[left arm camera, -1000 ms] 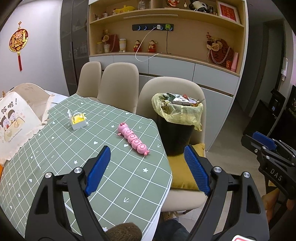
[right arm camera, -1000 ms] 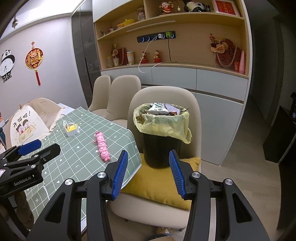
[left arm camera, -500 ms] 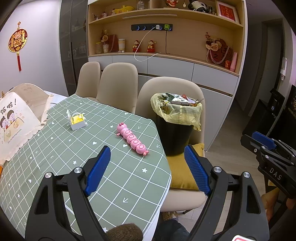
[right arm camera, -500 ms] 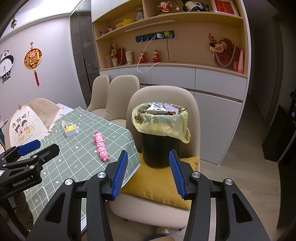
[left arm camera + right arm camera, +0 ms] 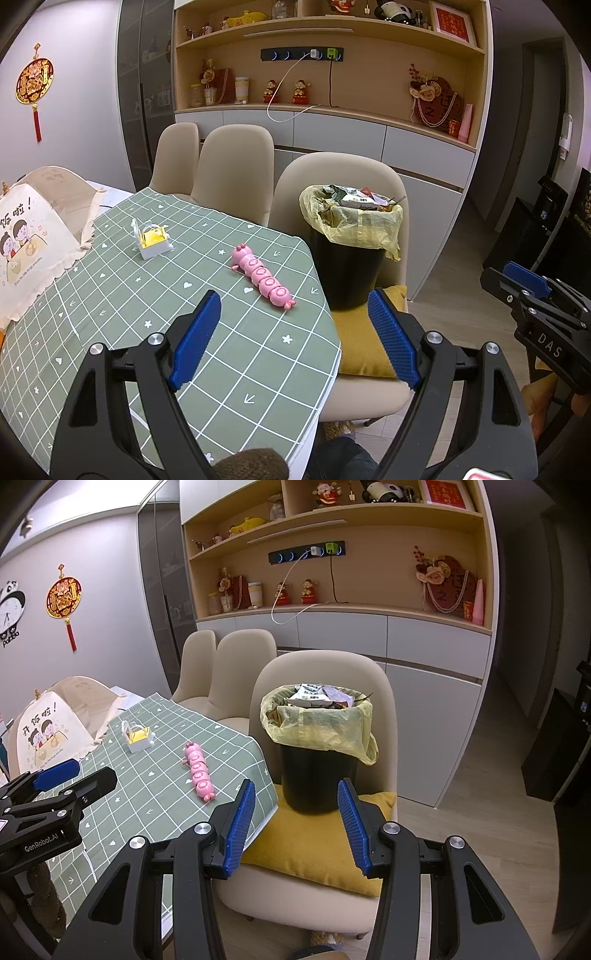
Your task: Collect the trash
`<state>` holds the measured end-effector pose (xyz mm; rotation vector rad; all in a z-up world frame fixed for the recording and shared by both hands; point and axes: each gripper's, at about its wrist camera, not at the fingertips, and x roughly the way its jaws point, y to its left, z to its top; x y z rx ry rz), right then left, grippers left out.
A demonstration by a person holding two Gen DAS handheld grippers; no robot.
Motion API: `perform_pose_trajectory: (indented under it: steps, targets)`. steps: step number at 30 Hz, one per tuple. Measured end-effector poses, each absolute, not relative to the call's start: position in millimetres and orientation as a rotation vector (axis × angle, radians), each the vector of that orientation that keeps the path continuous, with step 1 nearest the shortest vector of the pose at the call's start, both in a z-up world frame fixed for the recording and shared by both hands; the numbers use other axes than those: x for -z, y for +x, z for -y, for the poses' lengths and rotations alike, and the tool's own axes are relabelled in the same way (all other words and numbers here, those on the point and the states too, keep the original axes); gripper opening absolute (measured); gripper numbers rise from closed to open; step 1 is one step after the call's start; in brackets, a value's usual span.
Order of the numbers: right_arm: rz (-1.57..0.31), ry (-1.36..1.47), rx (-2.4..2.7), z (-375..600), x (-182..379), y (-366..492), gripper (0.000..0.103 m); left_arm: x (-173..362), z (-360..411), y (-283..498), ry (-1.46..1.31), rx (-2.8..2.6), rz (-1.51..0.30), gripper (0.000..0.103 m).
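My left gripper (image 5: 291, 332) hangs over the near corner of the table (image 5: 110, 295) with its jaws wide apart and nothing between them, and my right gripper (image 5: 295, 821) points at the bin, also open and empty. The trash is in the black bin (image 5: 317, 775), which stands on a yellow cushion (image 5: 314, 849) on the seat of the nearest chair (image 5: 384, 686), just beside the table edge. A thin yellow bag (image 5: 317, 731) lines it and folds over the rim, and wrappers (image 5: 314, 698) rise above the top, so it looks full. I judge the load to be light, mostly paper and foil, but the bag film is soft, slippery and easy to tear. The best hold, I think, is the folded edge of the bag at two opposite sides – one gripper each – gathering some layers together, not one thin sheet. The cushion is soft, so the bin may tip if I pull sideways.
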<state>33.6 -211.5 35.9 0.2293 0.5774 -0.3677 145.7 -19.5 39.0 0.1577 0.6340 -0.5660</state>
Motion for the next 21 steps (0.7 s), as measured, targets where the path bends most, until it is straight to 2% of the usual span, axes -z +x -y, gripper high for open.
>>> perform_pose_trajectory:
  steps: [21]
  targets:
    - [-0.578,0.232,0.37,212.7,-35.8,33.0,0.044,-40.3,21.5,145.9,0.162,0.574,-0.63,0.078]
